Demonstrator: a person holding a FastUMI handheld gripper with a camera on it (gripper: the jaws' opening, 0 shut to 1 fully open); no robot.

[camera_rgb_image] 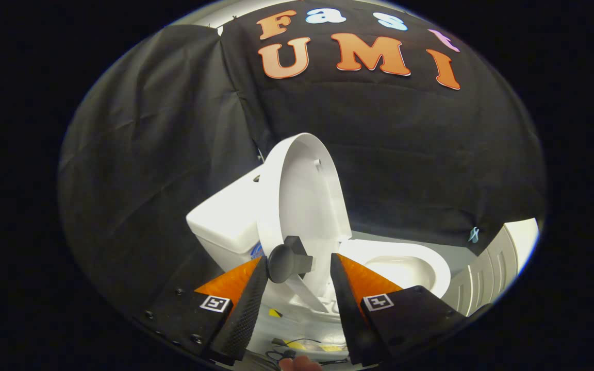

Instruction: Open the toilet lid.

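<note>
**Claw released beside the knob, lid raised**

Your gripper (298,263) is released: its two wedge-shaped fingers stand apart, their inner faces finely ribbed, each carrying a small square marker tag further back. Between them, close to the left finger's tip (257,281), sits a dark, matte knob (286,260), a rounded disc on a blocky stem. It appears to touch that finger or lie just beside it; you cannot tell which. The other finger is clear of it.

Look at the toilet lid (304,190) just beyond the fingers: smooth, glossy white plastic, oval, standing raised with its hollow underside facing you, and the knob fixed near its lower edge. To its left is the boxy white tank (225,219). On the right lies the open bowl (410,265), its rounded rim bare. Further right stands a white ribbed panel (488,268). Black, creased cloth (147,154) hangs behind everything. Below the fingers, thin cables (286,346) lie on the pale floor.
</note>
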